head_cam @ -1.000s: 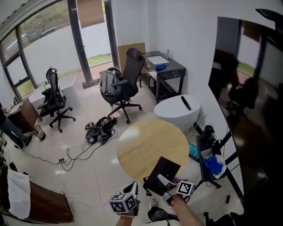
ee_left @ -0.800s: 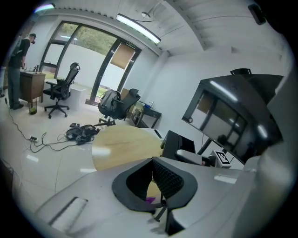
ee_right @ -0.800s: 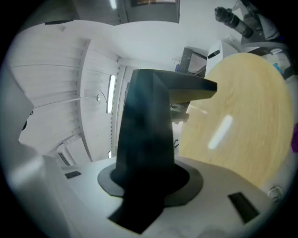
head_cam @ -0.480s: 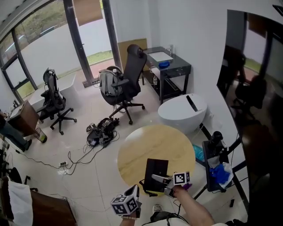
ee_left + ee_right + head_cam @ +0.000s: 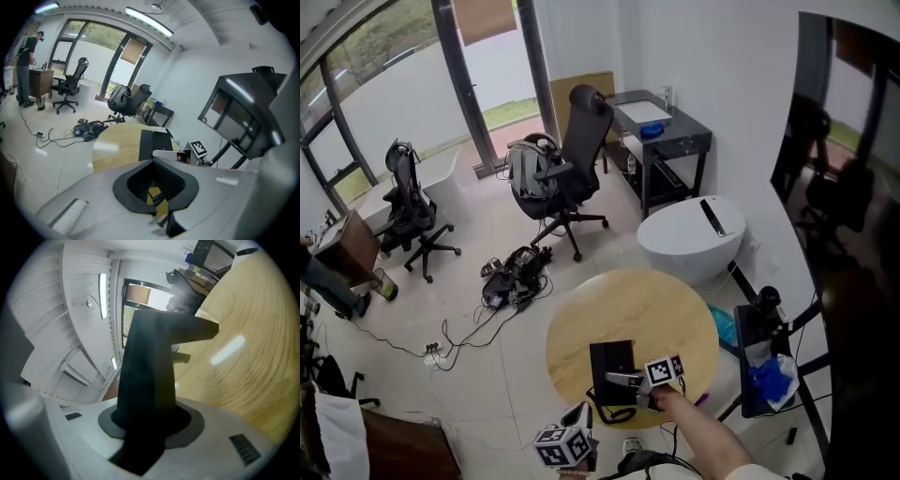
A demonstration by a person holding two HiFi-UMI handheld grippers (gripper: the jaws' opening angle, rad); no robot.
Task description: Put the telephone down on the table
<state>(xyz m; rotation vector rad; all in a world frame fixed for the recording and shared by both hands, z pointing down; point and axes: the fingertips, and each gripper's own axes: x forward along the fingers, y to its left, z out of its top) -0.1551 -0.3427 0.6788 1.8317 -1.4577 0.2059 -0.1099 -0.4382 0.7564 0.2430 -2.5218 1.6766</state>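
Note:
The telephone (image 5: 612, 361) is a flat black slab, and my right gripper (image 5: 625, 381) is shut on its near end. It lies almost flat over the near part of the round wooden table (image 5: 647, 309); I cannot tell whether it touches the wood. In the left gripper view the telephone (image 5: 152, 143) stretches across the table (image 5: 115, 145) with the right gripper (image 5: 187, 157) behind it. In the right gripper view the telephone (image 5: 150, 362) stands out from the right gripper (image 5: 150, 416) over the table (image 5: 243, 362). My left gripper (image 5: 579, 422) hangs below the table's near edge. The left gripper (image 5: 155, 183) is open on a hollow with nothing in it.
A white round tub (image 5: 689, 239) stands just beyond the table, and a black stand (image 5: 759, 347) with blue things is at its right. Two office chairs (image 5: 567, 173) and a tangle of cables (image 5: 511, 277) are on the floor at the left. A dark screen (image 5: 848, 216) fills the right.
My right gripper has carried the telephone left and down, from a raised tilt beside the table to almost flat over its near part. The left gripper has sunk toward the bottom edge.

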